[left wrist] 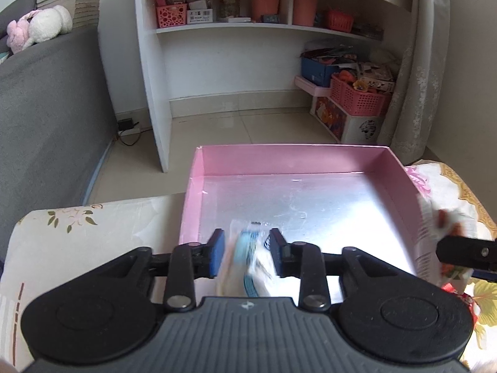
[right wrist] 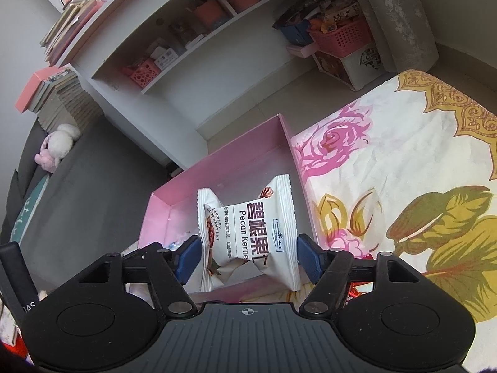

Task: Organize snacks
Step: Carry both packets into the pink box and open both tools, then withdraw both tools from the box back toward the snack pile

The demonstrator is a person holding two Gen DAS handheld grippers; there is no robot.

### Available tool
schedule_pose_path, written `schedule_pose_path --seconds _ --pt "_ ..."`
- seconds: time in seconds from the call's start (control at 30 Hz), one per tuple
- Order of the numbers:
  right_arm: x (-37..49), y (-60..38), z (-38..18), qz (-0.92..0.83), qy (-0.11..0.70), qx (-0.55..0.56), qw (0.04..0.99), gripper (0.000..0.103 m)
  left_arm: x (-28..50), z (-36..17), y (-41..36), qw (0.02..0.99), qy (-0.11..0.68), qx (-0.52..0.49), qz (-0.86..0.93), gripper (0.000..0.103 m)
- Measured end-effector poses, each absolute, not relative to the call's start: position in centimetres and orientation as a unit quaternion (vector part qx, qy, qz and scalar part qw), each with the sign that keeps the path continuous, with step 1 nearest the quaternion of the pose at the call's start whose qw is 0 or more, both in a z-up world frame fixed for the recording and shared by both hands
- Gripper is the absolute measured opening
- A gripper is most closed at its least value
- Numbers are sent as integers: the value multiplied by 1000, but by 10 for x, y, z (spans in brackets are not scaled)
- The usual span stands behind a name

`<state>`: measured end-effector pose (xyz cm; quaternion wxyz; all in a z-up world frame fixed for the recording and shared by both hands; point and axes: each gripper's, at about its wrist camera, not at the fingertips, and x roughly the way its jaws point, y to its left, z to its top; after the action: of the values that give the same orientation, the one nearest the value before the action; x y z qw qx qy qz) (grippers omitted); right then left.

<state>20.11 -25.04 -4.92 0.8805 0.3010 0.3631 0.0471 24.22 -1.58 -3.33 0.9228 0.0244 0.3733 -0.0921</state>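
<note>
A pink box (left wrist: 194,186) with a silvery floor lies on the flowered cloth; it shows too in the right wrist view (right wrist: 161,205). My left gripper (left wrist: 247,248) hangs over the box's near edge, its blue pads standing a little apart from a blurred white and blue snack packet (left wrist: 248,264) between them. My right gripper (right wrist: 247,256) is shut on a white pecan kernel packet (right wrist: 248,233) over the box's near right corner. That packet (left wrist: 435,223) and the right gripper show blurred at the right edge of the left wrist view.
The flowered cloth (right wrist: 403,186) spreads to the right of the box. A white shelf unit (left wrist: 155,77) with pink baskets stands beyond on the tiled floor. A grey sofa (left wrist: 46,108) is on the left. A red wrapper (right wrist: 354,292) peeks out by my right finger.
</note>
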Motion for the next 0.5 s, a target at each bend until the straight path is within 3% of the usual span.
schedule_pose_path --seconds 0.1,0.3,0.5 --pt "200 -252 -45 46 360 301 882 85 236 -31 -18 923 371 37 -98 62" --pt "195 -253 -37 47 362 293 884 87 224 -21 -18 921 372 49 -107 78" --pt "189 -248 -30 39 372 251 893 90 201 -13 -20 914 381 75 -117 84"
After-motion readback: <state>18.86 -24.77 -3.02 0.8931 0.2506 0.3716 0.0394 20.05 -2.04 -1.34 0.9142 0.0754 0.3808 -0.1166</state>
